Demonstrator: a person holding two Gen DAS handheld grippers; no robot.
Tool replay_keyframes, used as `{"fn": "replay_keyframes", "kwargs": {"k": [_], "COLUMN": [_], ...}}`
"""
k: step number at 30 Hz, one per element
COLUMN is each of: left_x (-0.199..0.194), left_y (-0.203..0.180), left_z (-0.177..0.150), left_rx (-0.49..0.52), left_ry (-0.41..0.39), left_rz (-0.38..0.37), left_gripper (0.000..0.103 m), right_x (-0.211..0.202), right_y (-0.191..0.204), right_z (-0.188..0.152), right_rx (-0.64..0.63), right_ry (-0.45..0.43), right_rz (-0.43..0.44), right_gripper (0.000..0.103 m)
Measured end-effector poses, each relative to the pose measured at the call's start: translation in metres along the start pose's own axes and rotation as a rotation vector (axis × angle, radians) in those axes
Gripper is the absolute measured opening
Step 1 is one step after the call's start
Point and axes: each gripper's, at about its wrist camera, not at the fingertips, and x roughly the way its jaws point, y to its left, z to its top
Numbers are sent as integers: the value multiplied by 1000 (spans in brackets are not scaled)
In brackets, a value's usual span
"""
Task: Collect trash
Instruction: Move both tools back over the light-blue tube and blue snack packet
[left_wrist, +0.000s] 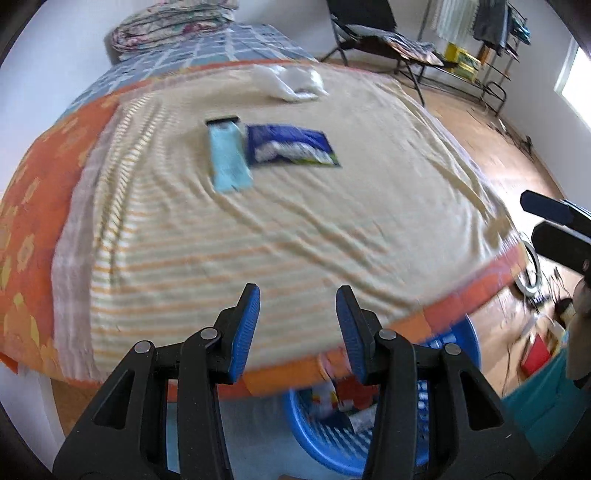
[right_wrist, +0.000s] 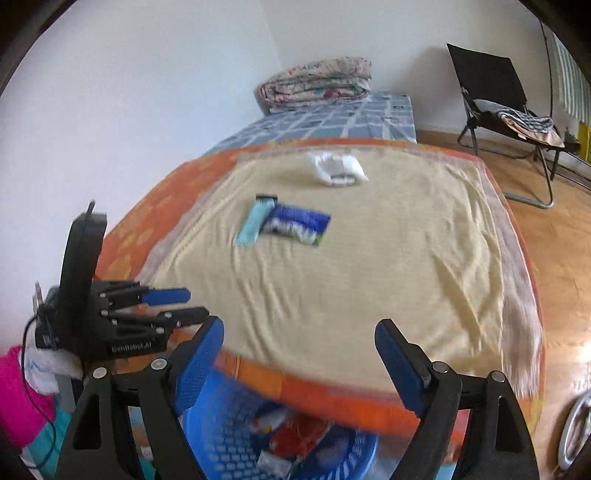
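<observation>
Left gripper (left_wrist: 298, 317): jaws parted, nothing between them, over the near edge of the bed (left_wrist: 33, 206). Right gripper (right_wrist: 299, 354): jaws spread wider, also holding nothing, over the same near edge. In the right wrist view the left gripper (right_wrist: 181, 304) shows at the left, its 2 fingers close together there but apart in its own view. In the left wrist view the right gripper (left_wrist: 546, 221) enters from the right edge.

Basket (left_wrist: 325, 439), blue, on the floor just below the bed's near edge, under both grippers; it holds mixed wrappers, red, white and yellow, blurred.

Towel (left_wrist: 258, 236), cream with faint stripes, covers most of the bed. 3 items of trash lie on it:
- light blue packet (left_wrist: 229, 158), left of centre, with a dark strip at its far end.
- dark blue packet (left_wrist: 291, 146), touching or just overlapping the light blue one on its right.
- white plastic bag (left_wrist: 291, 83), crumpled, near the towel's far edge.

Folded quilt (right_wrist: 317, 83) at the bed's far end. Black chair (right_wrist: 491, 88) against the wall, on the wooden floor (right_wrist: 565, 236) right of the bed.
</observation>
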Motion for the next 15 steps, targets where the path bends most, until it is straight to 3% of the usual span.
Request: {"fn": "replay_keyframes", "kwargs": {"k": [6, 11, 13, 15], "left_x": [19, 38, 43, 50], "left_y": [25, 41, 45, 50], "left_z": [34, 57, 65, 73], "left_rx": [-58, -124, -139, -140], "left_ry": [-16, -18, -27, -40], "left_rz": [23, -17, -17, 4], "left_gripper": [44, 45, 57, 60], "right_x": [40, 81, 98, 118], "right_y": [-19, -24, -22, -20], "right_z": [48, 74, 83, 92], "right_rx": [58, 70, 58, 43], "right_ry": [-9, 8, 24, 45], "right_rz": [66, 123, 145, 155], "right_gripper": [87, 86, 79, 78]}}
